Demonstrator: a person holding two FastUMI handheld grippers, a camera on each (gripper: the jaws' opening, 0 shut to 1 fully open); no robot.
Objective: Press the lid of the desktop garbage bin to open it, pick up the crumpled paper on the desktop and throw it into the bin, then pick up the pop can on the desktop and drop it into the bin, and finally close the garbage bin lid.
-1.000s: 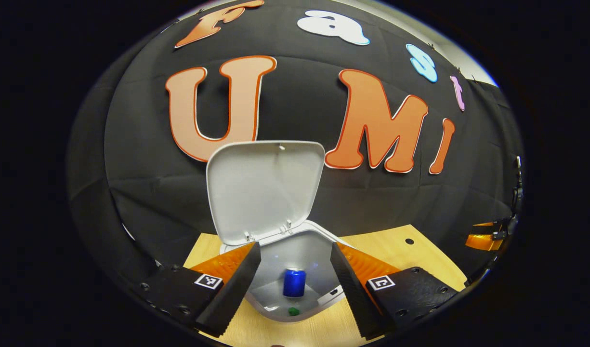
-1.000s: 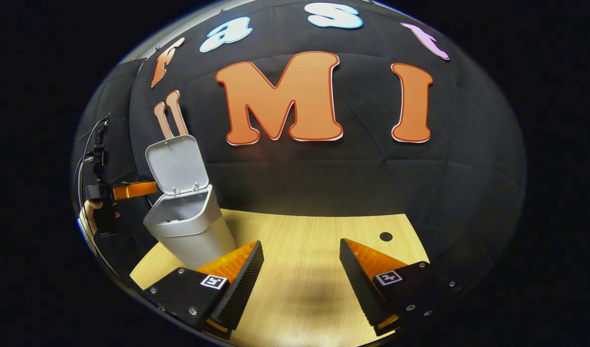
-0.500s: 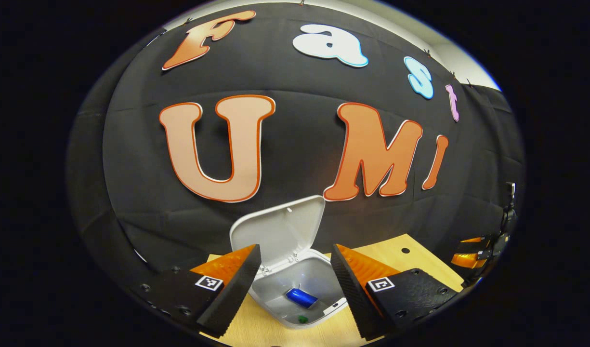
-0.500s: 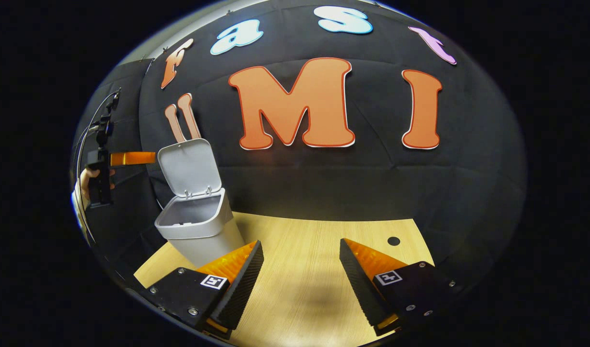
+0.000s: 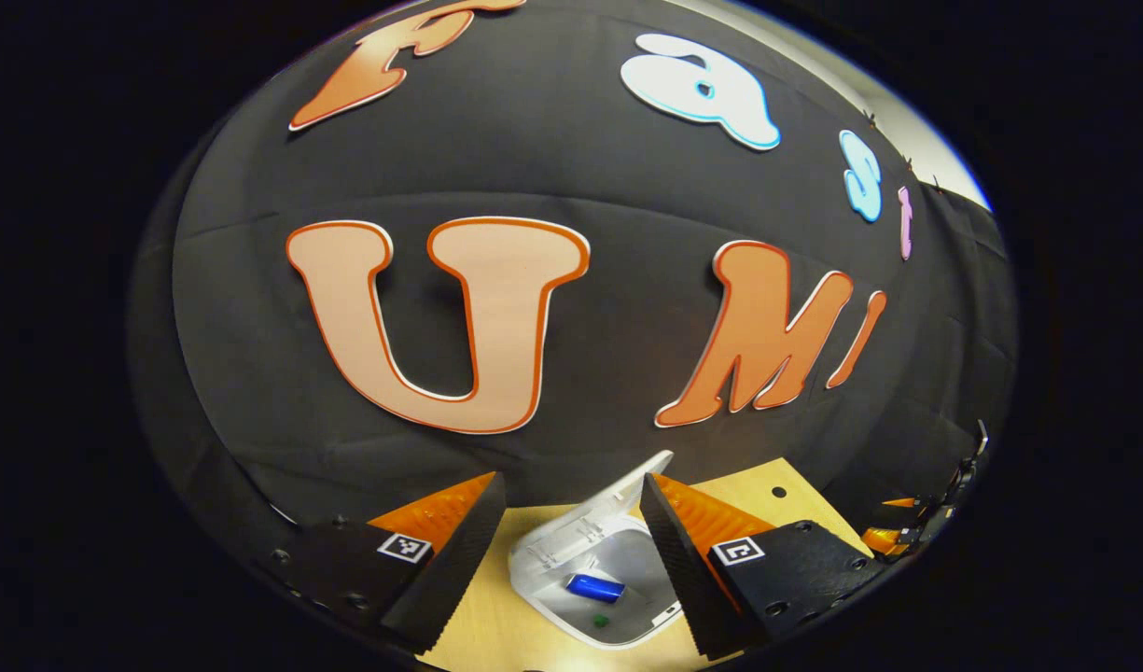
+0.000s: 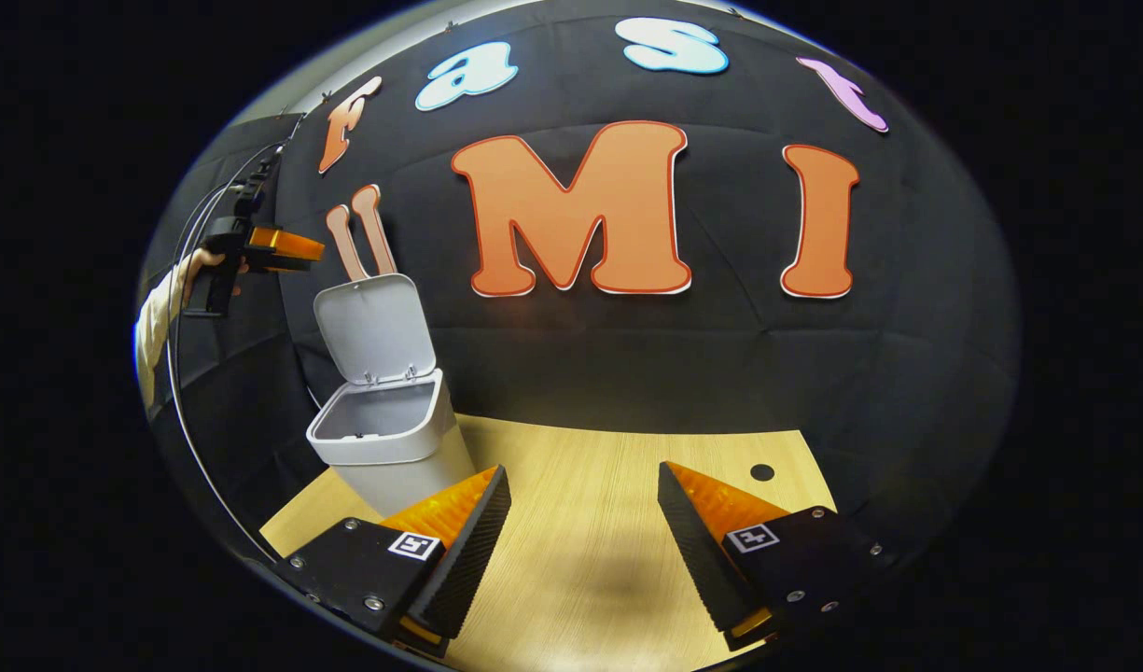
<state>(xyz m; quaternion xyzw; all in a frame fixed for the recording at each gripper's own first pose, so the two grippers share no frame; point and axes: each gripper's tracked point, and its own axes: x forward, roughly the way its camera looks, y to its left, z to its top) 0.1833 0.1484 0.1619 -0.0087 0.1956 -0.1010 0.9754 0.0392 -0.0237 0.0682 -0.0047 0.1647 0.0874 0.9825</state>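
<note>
The white desktop bin stands open below my left gripper, its lid tipped up at the back. Inside it a blue pop can lies on its side, with a small green thing beside it. My left gripper is open and holds nothing, high above the bin. In the right gripper view the bin stands at the table's left with its lid upright. A hand holds the left gripper up above and to the left of it. My right gripper is open and holds nothing, low over the table.
The wooden table has a small round hole near its back right. The black cloth wall stands close behind the bin. The right gripper shows small at the far right of the left gripper view.
My left gripper has risen well above the bin and stayed open. The blue can has settled on its side in the bin. The right gripper has barely moved.
</note>
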